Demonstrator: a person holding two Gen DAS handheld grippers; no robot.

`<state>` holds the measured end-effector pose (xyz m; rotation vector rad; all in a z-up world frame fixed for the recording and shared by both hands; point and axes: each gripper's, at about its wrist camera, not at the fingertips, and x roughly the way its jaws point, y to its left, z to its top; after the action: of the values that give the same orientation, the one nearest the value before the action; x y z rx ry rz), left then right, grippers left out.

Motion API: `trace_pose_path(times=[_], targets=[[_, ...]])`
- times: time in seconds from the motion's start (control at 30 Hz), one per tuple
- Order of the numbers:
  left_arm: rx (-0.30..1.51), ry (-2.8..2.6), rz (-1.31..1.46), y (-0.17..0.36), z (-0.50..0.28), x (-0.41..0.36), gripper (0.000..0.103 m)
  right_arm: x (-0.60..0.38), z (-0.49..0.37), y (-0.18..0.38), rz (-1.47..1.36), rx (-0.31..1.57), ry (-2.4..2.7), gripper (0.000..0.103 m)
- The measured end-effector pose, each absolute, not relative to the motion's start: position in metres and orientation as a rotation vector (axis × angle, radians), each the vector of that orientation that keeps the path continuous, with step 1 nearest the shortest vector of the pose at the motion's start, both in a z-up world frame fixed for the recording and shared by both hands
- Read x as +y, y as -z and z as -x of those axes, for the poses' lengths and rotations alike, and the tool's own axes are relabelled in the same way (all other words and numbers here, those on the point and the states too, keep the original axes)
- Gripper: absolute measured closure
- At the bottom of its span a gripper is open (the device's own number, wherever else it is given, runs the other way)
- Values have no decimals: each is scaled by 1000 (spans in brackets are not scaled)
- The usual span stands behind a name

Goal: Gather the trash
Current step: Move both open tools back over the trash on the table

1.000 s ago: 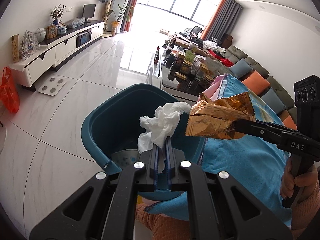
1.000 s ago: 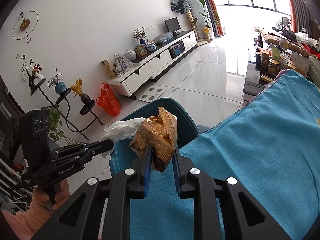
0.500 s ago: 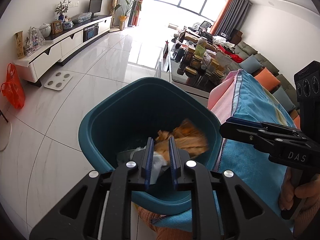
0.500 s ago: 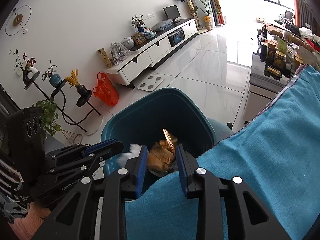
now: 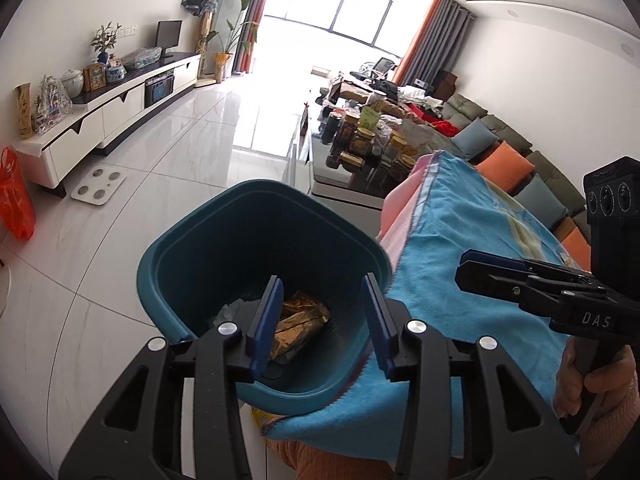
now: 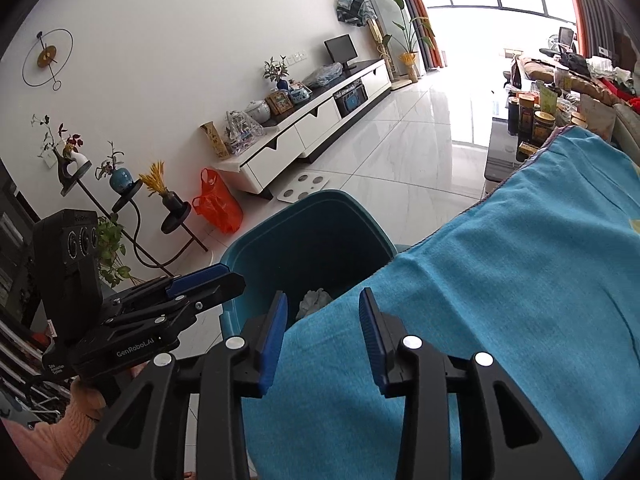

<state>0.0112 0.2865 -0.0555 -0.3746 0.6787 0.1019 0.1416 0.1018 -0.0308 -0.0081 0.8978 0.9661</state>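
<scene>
- Two tools in view, both empty with jaws apart; both have just been opening, nothing between the blue pads.
- Far left, by the wall: orange plastic bag (image 5: 15, 196) on the floor next to the white TV cabinet (image 5: 100, 120); white scale (image 5: 98, 186) flat on the tiles just in front of it.
- Left tool (image 5: 322, 318) hangs over the teal bin (image 5: 168, 264), pointing down into the opening. Gap between pads moderate, not fully wide.
- Bin stands on the floor, its right rim touching the edge of the blue towel (image 5: 460, 232).
- Inside the bin: gold snack wrapper (image 5: 298, 322) lying crumpled at the bottom, seen between the left tool's pads but well below them, not gripped.
- White tissue (image 6: 314, 300) also at the bin bottom, left of the wrapper in the left wrist view; partly hidden by the pad there, clearer in the right wrist view.
- Right tool (image 6: 322, 332) sits over the towel edge just beside the bin's rim, gap moderate, pads touching nothing.
- Blue towel covers the counter, hanging over its near edge.
- Right side: hand (image 5: 592, 376) on the right tool's handle, orange-pink sleeve at the frame edge.
- Background right: jars on a low table (image 5: 340, 184), sofa with cushions behind.
</scene>
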Motion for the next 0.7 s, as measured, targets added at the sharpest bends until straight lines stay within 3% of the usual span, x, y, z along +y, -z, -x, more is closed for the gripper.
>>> trace_pose_path(times=[0.27, 0.7], targets=[[624, 154, 286, 29, -16, 204, 52, 27, -113, 7, -51, 788, -897, 64], [700, 494, 176, 37, -50, 54, 52, -110, -86, 9, -185, 724, -659, 64]])
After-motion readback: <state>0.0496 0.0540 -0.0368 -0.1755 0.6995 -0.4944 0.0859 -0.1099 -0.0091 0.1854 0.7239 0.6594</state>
